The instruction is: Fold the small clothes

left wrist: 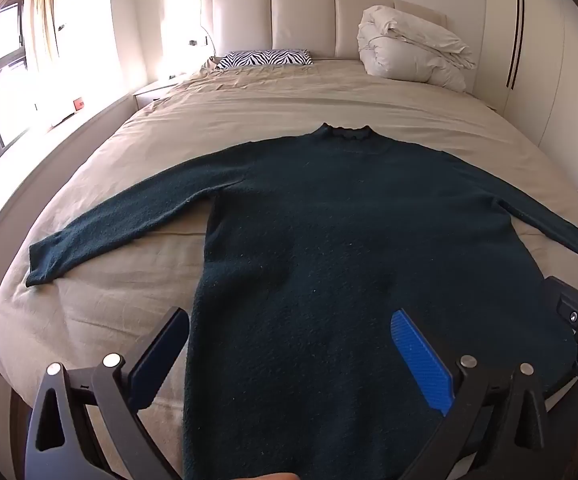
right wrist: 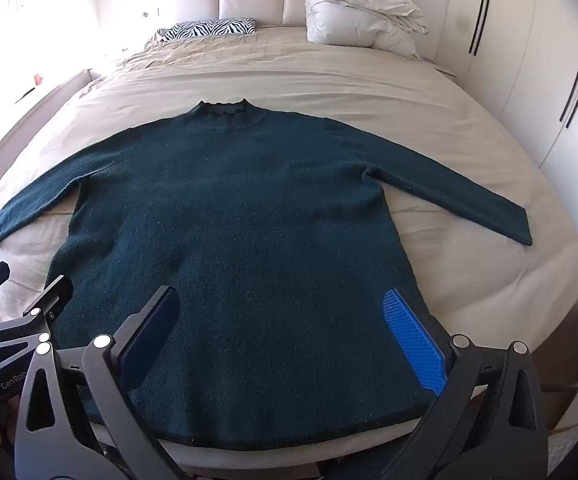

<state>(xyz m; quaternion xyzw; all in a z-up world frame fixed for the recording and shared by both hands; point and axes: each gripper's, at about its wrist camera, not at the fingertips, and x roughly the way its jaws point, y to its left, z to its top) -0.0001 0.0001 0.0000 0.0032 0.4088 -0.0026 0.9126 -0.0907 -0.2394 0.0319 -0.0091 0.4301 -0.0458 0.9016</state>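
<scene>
Both grippers hang over the near end of the bed with their jaws spread wide and nothing between the pads. Left gripper [left wrist: 289,344] points down at the lower left part of a dark green sweater [left wrist: 329,240], its left finger over the bare beige sheet [left wrist: 109,312] and its blue-padded right finger over the knit. Right gripper [right wrist: 289,320] hovers above the lower right part of the same sweater [right wrist: 249,220], both fingers over the cloth, the right one near the garment's side edge.

Spread flat on the bed, the sweater has its ruffled collar [right wrist: 225,110] toward the headboard [left wrist: 309,20], both sleeves stretched out sideways and its hem at the foot of the mattress. A zebra-print pillow [left wrist: 265,58] lies at the head of the bed, and a bundled white duvet [left wrist: 413,48] sits to the right of it, well apart from the sweater. White wardrobe doors [right wrist: 529,60] line the right side of the room.
</scene>
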